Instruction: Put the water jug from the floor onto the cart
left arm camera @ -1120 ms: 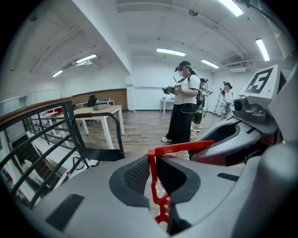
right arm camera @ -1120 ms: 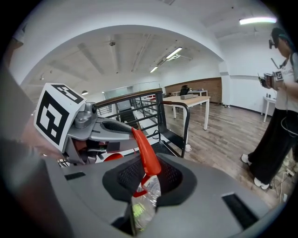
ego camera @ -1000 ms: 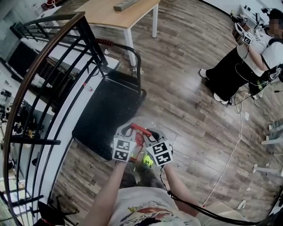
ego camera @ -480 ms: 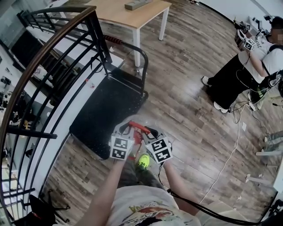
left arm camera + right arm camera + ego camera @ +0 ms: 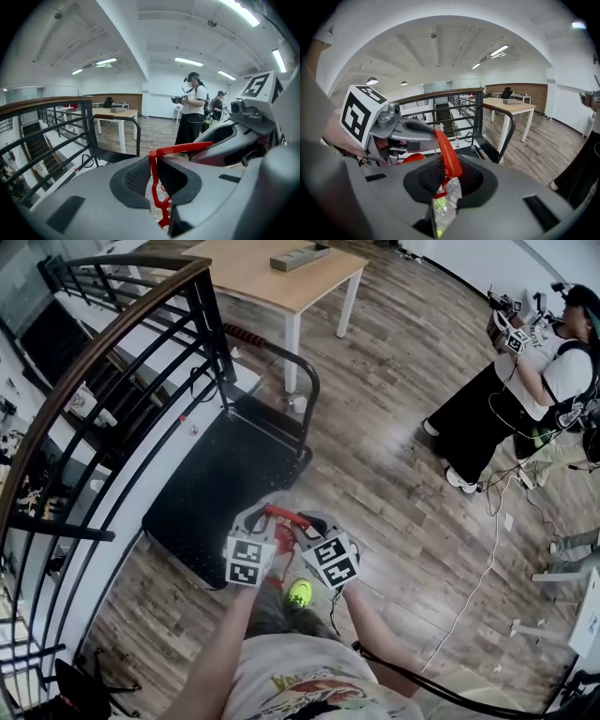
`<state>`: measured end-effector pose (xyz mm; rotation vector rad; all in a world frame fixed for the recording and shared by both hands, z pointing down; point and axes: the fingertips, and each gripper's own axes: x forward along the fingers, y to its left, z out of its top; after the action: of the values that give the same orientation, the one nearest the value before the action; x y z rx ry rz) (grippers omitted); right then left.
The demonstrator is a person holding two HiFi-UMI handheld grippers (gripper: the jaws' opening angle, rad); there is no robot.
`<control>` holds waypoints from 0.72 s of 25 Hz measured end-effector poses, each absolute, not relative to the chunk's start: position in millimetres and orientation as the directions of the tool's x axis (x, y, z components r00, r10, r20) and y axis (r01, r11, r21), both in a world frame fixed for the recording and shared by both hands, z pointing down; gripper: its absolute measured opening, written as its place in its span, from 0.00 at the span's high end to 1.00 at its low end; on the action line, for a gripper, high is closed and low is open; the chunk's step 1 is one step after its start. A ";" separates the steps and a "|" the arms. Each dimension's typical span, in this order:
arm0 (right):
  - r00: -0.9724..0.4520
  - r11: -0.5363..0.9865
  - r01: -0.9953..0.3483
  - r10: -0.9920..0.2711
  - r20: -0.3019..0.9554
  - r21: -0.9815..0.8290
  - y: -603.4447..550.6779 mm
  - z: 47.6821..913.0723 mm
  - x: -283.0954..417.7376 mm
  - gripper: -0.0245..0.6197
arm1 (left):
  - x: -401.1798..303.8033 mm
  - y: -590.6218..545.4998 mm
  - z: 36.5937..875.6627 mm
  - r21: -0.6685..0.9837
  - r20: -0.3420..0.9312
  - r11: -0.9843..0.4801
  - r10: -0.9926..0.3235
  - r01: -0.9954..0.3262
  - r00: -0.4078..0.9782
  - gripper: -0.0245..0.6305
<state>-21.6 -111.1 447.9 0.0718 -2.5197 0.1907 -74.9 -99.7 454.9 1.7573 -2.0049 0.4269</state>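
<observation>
left gripper [image 5: 262,519]: jaws clamped on handle [image 5: 177,150] | right gripper [image 5: 307,523]: jaws clamped on same handle | jug [image 5: 446,194] mostly hidden beneath both

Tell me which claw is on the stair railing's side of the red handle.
The left claw: it grips the red handle at the end nearer the railing; the right claw grips the farther end.
</observation>
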 end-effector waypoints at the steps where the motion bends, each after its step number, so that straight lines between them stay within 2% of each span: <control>1: -0.815 0.989 -0.092 -0.005 0.580 -0.120 -111.4 446.9 -27.8 0.85 | -81.1 -100.5 453.3 0.058 0.509 0.148 -0.855 -0.987 -0.098 0.90; 13: -0.806 0.991 -0.039 0.046 0.590 -0.130 -113.1 449.7 -90.9 0.85 | -143.1 -102.4 450.4 0.071 0.499 0.170 -0.859 -0.983 -0.113 0.91; 18: -0.789 0.992 -0.006 0.073 0.611 -0.128 -118.4 451.5 -166.3 0.85 | -216.2 -105.5 453.3 0.083 0.515 0.181 -0.850 -0.980 -0.113 0.90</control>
<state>-166.3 -118.4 451.5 -0.0465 -2.4746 0.1613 -216.2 -105.5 453.3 1.7167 -2.0145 0.3869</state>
